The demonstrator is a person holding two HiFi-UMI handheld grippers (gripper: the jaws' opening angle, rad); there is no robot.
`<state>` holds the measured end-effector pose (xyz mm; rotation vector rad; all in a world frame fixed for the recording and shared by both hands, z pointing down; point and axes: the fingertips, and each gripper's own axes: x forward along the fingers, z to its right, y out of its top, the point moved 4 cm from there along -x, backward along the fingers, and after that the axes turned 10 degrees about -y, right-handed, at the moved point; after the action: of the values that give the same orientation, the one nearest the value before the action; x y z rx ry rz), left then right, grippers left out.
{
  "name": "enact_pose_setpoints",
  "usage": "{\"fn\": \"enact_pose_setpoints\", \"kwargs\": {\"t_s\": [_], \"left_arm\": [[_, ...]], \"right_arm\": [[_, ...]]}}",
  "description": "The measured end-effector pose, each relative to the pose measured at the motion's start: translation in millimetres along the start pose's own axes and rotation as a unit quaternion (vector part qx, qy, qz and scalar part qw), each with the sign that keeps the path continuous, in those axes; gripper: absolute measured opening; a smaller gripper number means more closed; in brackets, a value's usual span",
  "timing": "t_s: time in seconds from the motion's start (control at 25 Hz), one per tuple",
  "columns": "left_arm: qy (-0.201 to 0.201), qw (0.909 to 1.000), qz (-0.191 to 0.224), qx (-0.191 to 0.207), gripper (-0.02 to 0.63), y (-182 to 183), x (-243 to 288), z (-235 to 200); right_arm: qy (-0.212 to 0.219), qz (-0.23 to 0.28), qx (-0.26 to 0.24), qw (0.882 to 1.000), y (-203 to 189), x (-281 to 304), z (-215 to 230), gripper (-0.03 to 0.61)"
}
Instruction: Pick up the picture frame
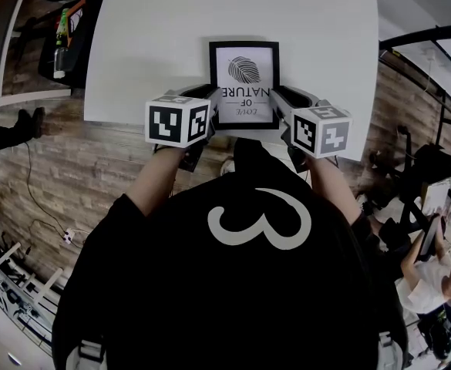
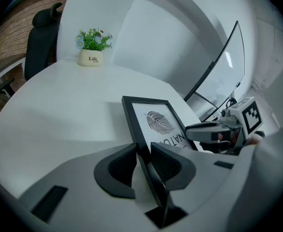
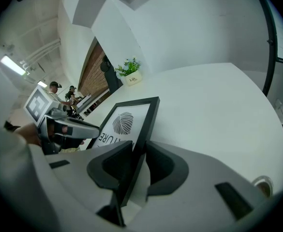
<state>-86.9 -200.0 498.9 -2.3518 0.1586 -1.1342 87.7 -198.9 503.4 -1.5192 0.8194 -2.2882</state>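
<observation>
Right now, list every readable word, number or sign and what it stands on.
"OF NATURE": print in the picture frame; the script word beside it looks like "LOVE".
"Life": plant pot; the smaller line beneath is too small to read.
White figure like "3": the person's black clothing.

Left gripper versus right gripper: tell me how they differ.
The left gripper clamps the picture frame by its left-hand edge; the right gripper clamps its right-hand edge. The left gripper's cube bears different marker patterns from the right gripper's cube. Both are shut on the frame.
</observation>
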Motion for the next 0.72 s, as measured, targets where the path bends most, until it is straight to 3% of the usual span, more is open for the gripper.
{"fn": "enact_pose_setpoints", "kwargs": {"t_s": [0.72], "left_arm": [[0.003,0.9979,0.054,0.036,0.104,-1.3,-49.5,32.3]], "right_arm": [[0.009,0.059,-0.009,0.998,2.7,-48.8,-26.7,0.101]]}}
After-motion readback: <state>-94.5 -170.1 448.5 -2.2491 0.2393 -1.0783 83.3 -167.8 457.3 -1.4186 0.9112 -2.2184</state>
